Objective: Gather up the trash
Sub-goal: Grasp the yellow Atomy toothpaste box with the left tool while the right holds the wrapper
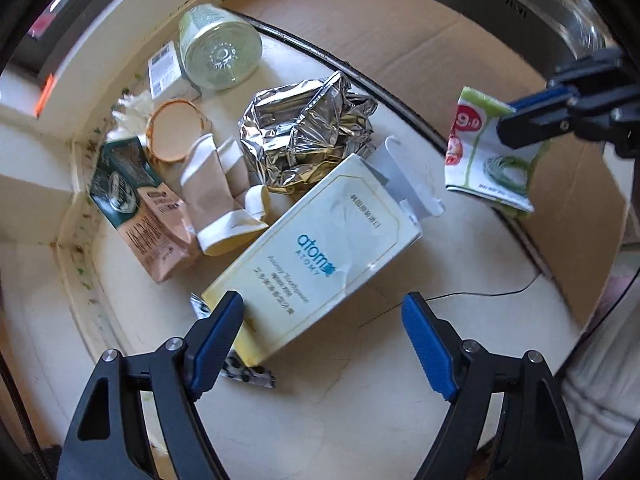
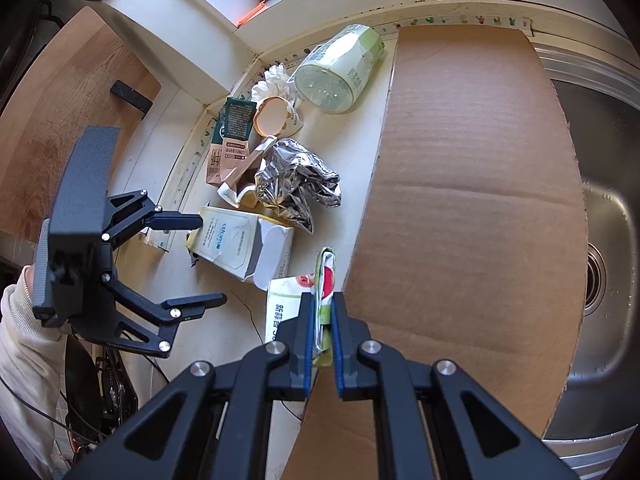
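Trash lies heaped on the cream counter (image 2: pixel 352 160) ahead of me: at far left a green and pink carton (image 1: pixel 136 208), then a flattened paper cup (image 1: pixel 224 200), crumpled foil (image 1: pixel 304 132) and the white toothpaste box (image 1: pixel 316 256). My left gripper (image 1: pixel 324 324) hangs released over that box's near end, one pad at its corner. Farther right, my right gripper (image 2: pixel 321 320) is clenched on a folded green and white wrapper (image 2: pixel 325 280), beside the cardboard sheet (image 2: pixel 472 208) covering the sink (image 2: pixel 608 240).

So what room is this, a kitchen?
Most likely a kitchen counter. A steel sink with a drain sits beside the pale countertop, under a window ledge, and food wrappers and a bottle lie scattered there.
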